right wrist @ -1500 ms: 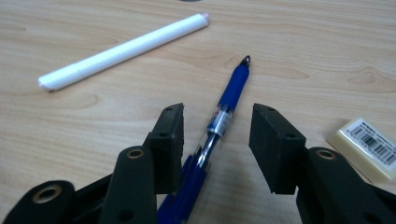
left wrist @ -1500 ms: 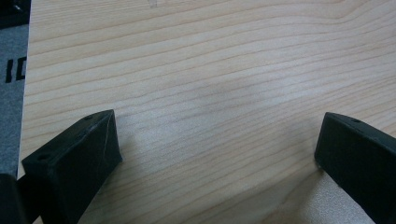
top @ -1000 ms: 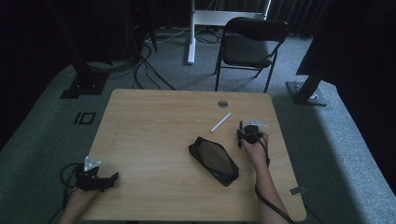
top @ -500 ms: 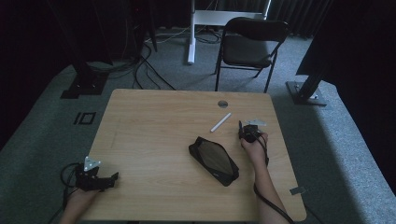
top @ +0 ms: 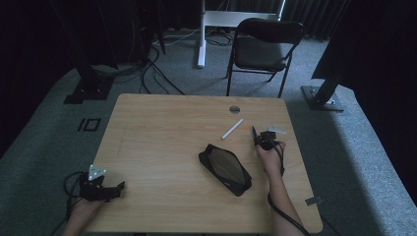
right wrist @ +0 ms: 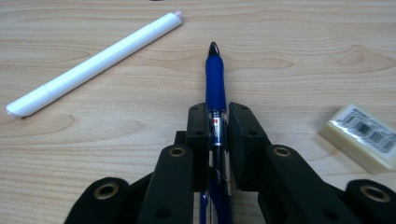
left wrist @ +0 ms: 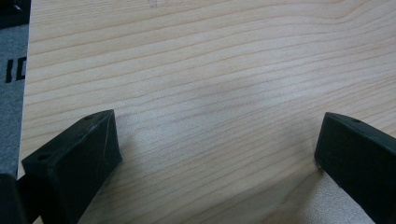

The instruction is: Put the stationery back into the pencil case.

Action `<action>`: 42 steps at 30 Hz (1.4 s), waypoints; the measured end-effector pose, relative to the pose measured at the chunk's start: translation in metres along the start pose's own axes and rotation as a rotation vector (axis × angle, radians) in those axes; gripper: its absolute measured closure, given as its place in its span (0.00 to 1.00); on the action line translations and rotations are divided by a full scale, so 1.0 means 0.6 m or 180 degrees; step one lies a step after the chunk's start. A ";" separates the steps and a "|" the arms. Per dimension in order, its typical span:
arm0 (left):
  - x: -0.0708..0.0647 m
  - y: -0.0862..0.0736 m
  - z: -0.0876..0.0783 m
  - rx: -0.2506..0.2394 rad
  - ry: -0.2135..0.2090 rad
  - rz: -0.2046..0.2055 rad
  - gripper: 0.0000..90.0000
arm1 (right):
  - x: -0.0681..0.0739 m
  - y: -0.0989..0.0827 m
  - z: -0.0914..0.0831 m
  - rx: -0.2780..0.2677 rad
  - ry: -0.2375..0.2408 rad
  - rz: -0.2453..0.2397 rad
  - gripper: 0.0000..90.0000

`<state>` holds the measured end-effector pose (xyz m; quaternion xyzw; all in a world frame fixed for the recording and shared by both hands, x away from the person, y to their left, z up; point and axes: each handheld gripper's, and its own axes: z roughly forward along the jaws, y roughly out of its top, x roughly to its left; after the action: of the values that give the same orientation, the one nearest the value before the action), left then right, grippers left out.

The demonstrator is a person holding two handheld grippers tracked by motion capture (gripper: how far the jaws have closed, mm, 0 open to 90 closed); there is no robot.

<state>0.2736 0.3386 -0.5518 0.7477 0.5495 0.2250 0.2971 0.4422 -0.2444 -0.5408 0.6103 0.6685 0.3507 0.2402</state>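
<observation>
A blue pen (right wrist: 214, 74) lies lengthwise between the jaws of my right gripper (right wrist: 218, 121). The jaws have just been closing and now press on its barrel, with the tip sticking out ahead. From the high view, the right gripper (top: 263, 141) sits at the table's right side, the blue pen (top: 254, 132) pointing away from the person. A white pen (right wrist: 95, 61) lies to its left and an eraser (right wrist: 363, 135) to its right. A black pencil case (top: 225, 168) lies nearer the person. My left gripper (top: 115, 189) rests open at the front left over bare wood (left wrist: 215, 70).
The wooden table (top: 162, 128) has a round cable hole (top: 234, 109) near its far edge. A black chair (top: 263, 46) stands behind the table, with stands and cables on the grey carpet around it.
</observation>
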 end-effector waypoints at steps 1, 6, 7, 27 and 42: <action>0.000 0.000 0.000 0.0000 0.0000 0.0000 0.00 | -0.001 0.001 -0.003 -0.0005 0.0018 0.0021 0.88; 0.000 0.000 0.000 0.0000 0.0000 0.0001 0.00 | -0.003 0.009 -0.017 -0.0013 0.0062 -0.0062 0.88; 0.000 0.000 0.000 -0.0001 0.0000 0.0000 0.00 | -0.004 0.010 -0.020 -0.0012 0.0068 -0.0076 0.88; 0.000 0.000 0.000 -0.0001 -0.0001 -0.0001 0.00 | 0.004 0.028 -0.071 -0.0079 0.0223 -0.0214 0.88; 0.000 0.000 0.000 0.0000 0.0000 0.0000 0.00 | 0.025 0.036 -0.104 -0.0077 0.0389 -0.0352 0.88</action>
<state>0.2736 0.3386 -0.5518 0.7478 0.5494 0.2250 0.2971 0.4074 -0.2404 -0.4826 0.5470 0.7103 0.3816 0.2253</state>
